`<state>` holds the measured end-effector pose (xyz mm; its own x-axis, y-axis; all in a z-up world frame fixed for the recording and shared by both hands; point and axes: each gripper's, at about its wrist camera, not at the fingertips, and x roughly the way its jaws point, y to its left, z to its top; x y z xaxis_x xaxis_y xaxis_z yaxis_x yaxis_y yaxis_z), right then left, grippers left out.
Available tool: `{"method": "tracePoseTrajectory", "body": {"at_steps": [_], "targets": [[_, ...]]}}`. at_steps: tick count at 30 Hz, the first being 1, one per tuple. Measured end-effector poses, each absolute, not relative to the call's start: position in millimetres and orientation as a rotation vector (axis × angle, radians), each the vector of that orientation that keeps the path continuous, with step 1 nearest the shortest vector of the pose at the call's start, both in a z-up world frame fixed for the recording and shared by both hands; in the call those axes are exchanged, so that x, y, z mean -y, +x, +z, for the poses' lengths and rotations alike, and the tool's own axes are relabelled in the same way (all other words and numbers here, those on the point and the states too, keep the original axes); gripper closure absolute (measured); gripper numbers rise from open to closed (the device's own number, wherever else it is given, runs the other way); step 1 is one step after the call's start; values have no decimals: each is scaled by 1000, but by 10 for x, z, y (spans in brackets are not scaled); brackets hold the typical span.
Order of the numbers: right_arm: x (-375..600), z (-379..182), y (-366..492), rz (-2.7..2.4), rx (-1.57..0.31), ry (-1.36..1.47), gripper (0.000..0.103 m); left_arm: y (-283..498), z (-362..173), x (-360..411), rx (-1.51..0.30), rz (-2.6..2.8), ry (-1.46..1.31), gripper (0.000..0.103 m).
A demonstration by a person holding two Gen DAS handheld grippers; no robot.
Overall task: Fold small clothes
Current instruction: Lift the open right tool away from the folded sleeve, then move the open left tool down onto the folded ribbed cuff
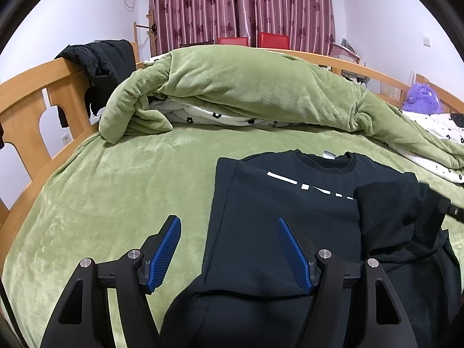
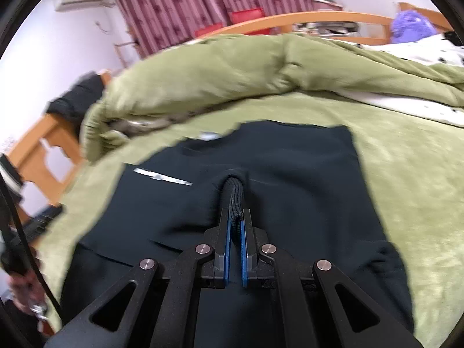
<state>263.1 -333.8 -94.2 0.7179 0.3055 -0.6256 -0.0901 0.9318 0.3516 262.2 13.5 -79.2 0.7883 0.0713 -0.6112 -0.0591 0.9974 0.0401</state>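
Note:
A black sweatshirt (image 1: pixel 284 211) with white chest lettering lies front up on the green bed cover (image 1: pixel 116 191). Its left side is folded in. My left gripper (image 1: pixel 229 226) is open and empty, low over the shirt's left edge. My right gripper (image 2: pixel 235 214) is shut on the ribbed black cuff (image 2: pixel 234 194) of the right sleeve and holds it over the middle of the sweatshirt (image 2: pixel 304 179). In the left wrist view the lifted sleeve (image 1: pixel 397 217) is draped over the shirt's right part.
A bunched green duvet (image 1: pixel 246 92) with a white flowered lining lies across the far side of the bed. A wooden bed frame (image 1: pixel 26 107) with a black garment (image 1: pixel 98 66) hung on it stands at left. A purple plush toy (image 1: pixel 423 98) sits at far right.

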Motion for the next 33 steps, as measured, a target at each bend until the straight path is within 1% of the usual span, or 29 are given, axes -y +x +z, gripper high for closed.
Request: {"method": "tracePoseTrajectory", "body": {"at_steps": [6, 7, 9, 11, 13, 15, 16, 17, 18, 24, 28, 33], "targets": [[2559, -574, 3003, 382, -731, 358, 97, 2617, -771, -319, -662, 100, -24, 36], [2394, -577, 3091, 410, -747, 371, 97, 2620, -768, -358, -663, 106, -36, 36], [2130, -650, 3242, 450, -794, 402, 92, 2622, -767, -430, -667, 116, -57, 36], [1885, -758, 3351, 496, -850, 420, 91, 2618, -767, -481, -667, 122, -64, 36], [1729, -822, 3387, 564, -888, 428, 82, 2612, -765, -513, -664, 128, -65, 36], [1715, -822, 3294, 599, -880, 426, 65, 2610, -766, -543, -664, 127, -73, 36], [1759, -805, 3222, 600, -860, 419, 61, 2615, -768, -545, -666, 125, -76, 36], [1820, -784, 3162, 593, -840, 410, 53, 2622, -772, -544, -668, 123, -80, 36], [1899, -755, 3103, 582, -821, 402, 50, 2625, -773, -538, -670, 120, -82, 36], [2628, -735, 2770, 421, -785, 336, 50, 2634, -779, -376, -679, 88, -63, 36], [3096, -876, 2517, 263, -797, 258, 50, 2637, -838, -205, -691, 62, -24, 36], [3569, -1095, 2287, 138, -798, 265, 50, 2648, -975, 1, -717, 46, 34, 36]]}}
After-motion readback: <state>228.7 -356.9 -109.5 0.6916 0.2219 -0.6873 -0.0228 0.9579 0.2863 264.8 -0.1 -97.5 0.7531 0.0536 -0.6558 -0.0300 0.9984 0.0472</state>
